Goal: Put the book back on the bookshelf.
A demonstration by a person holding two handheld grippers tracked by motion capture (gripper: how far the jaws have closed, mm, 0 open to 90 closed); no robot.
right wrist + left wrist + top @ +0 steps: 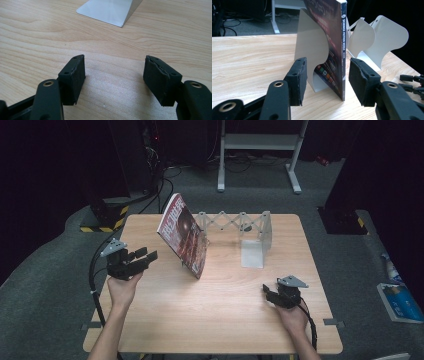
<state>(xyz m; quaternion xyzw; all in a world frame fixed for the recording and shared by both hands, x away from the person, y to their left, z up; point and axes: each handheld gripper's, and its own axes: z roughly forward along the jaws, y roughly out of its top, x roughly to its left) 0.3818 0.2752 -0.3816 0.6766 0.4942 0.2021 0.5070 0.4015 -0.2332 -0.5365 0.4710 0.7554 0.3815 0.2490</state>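
At the centre of the high view, we see a magazine (183, 236) standing on edge on the wooden surface (220, 300), leaning up and to the left, its lower corner down near the middle of the frame. Just behind it, at upper centre, an expandable white metal book rack (235, 224) stretches to the right, ending in a plain L-shaped bookend (254, 251) whose foot lies flat on the wood.

Our left tool (144, 256) sits at left of centre, raised on the hand, jaws spread and aimed toward the magazine without touching it. In the left gripper view the magazine's spine (343, 50) rises in the gap ahead of the pads, with one white divider (312, 47) of the rack pressed against the cover on its left and two more curved dividers (384, 40) standing apart at right; that near divider crowds the left pad's side of the approach.

Our right tool (266, 291) rests at lower right of the high view, well apart from the magazine, jaws spread and holding nothing. In the right gripper view, bare wood lies between the pads, and the foot of the bookend (110, 10) shows at the top of the frame.

Beyond the surface, at the top of the high view, stand a grey frame (260, 150) and trailing cables (150, 175) on the carpet.
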